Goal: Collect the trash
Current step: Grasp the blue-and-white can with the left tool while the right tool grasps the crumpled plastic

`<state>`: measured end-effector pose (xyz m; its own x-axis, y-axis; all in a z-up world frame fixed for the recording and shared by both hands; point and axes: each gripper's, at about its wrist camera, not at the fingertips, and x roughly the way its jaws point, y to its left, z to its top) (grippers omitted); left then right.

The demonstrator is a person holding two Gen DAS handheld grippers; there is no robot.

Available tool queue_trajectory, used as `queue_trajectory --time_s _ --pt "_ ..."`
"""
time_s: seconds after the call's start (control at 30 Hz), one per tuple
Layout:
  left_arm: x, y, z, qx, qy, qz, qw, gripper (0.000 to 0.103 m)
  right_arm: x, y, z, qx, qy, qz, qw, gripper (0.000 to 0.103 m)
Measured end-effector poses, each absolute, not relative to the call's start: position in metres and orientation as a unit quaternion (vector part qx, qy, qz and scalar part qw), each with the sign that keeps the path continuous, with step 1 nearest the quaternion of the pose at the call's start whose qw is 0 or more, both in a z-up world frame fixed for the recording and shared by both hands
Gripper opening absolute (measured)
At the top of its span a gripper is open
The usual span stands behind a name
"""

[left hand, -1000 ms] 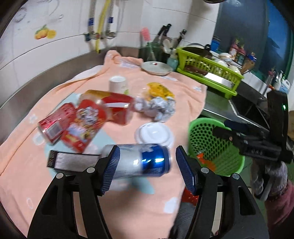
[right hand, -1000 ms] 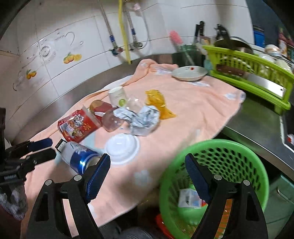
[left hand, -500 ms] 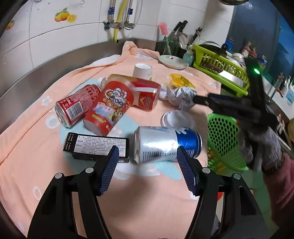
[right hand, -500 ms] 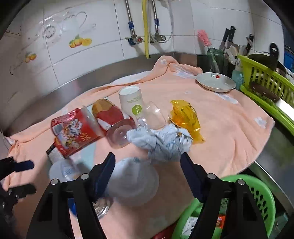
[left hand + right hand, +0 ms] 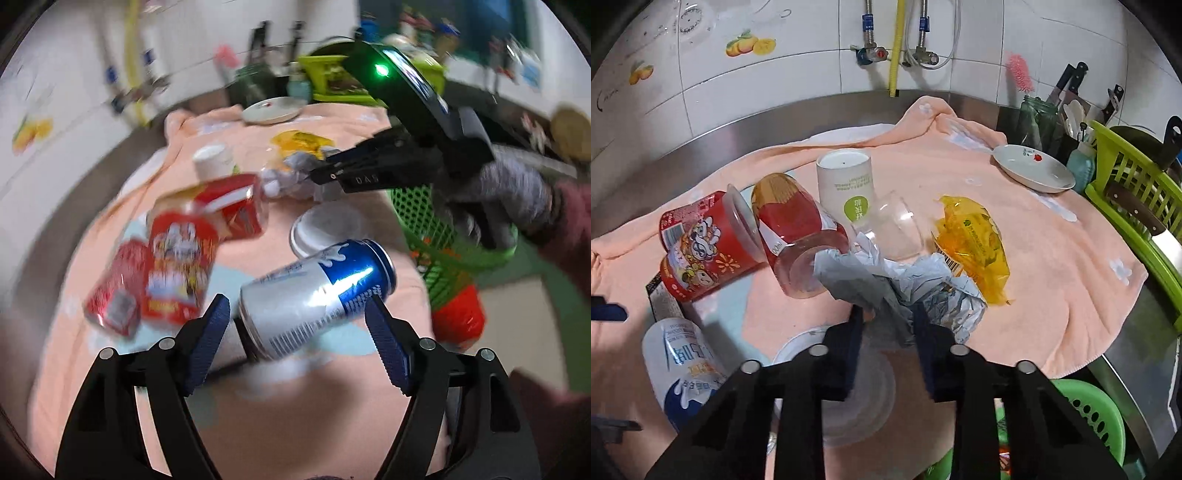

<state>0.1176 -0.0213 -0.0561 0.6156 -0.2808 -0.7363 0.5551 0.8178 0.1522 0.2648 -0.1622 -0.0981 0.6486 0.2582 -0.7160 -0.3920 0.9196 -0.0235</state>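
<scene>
A peach towel [image 5: 1052, 258] covers the counter, littered with trash. The right tongs [image 5: 888, 314], wide apart over a white lid a moment ago, have just been closing and now pinch the crumpled grey paper [image 5: 871, 277] at their tips. The left tongs [image 5: 295, 314] have just been opening; the blue-and-silver can [image 5: 317, 291] lies loose between them, tilted, with gaps at both pads.

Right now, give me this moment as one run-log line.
left gripper: open, fingers straddling blue-and-silver beer can | right gripper: just closed on crumpled grey paper wad | green mesh basket: waiting
</scene>
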Motion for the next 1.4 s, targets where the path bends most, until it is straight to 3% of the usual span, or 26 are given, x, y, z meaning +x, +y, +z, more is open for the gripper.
queue_trajectory --time_s 0.2,0.5,0.63,0.73,0.9,1.1,1.4 --pt "0.133 -0.031 -0.063 0.263 0.366 -0.309 0.838 0.075 0.267 -0.169 -0.090 -0.057 0.382 0.188 0.903 0.012" --pt "0.146 -0.039 -0.071 0.319 0.364 -0.375 0.790 0.076 0.272 -0.172 -0.085 -0.045 0.386 0.189 0.902 0.012" --pt "0.149 -0.040 -0.070 0.331 0.358 -0.388 0.782 0.078 0.274 -0.168 -0.089 -0.056 0.391 0.193 0.898 0.016" --pt "0.151 -0.039 -0.067 0.332 0.353 -0.402 0.777 0.080 0.273 -0.163 -0.089 -0.070 0.384 0.192 0.901 0.039" --pt "0.153 -0.041 -0.068 0.338 0.351 -0.416 0.768 0.082 0.275 -0.152 -0.092 -0.094 0.375 0.181 0.904 0.040" --pt "0.159 -0.048 -0.078 0.347 0.357 -0.422 0.758 0.083 0.283 -0.151 -0.099 -0.076 0.385 0.176 0.903 0.019" --pt "0.165 -0.066 -0.094 0.392 0.383 -0.419 0.724 0.083 0.268 -0.169 -0.073 -0.006 0.370 0.203 0.907 0.015"
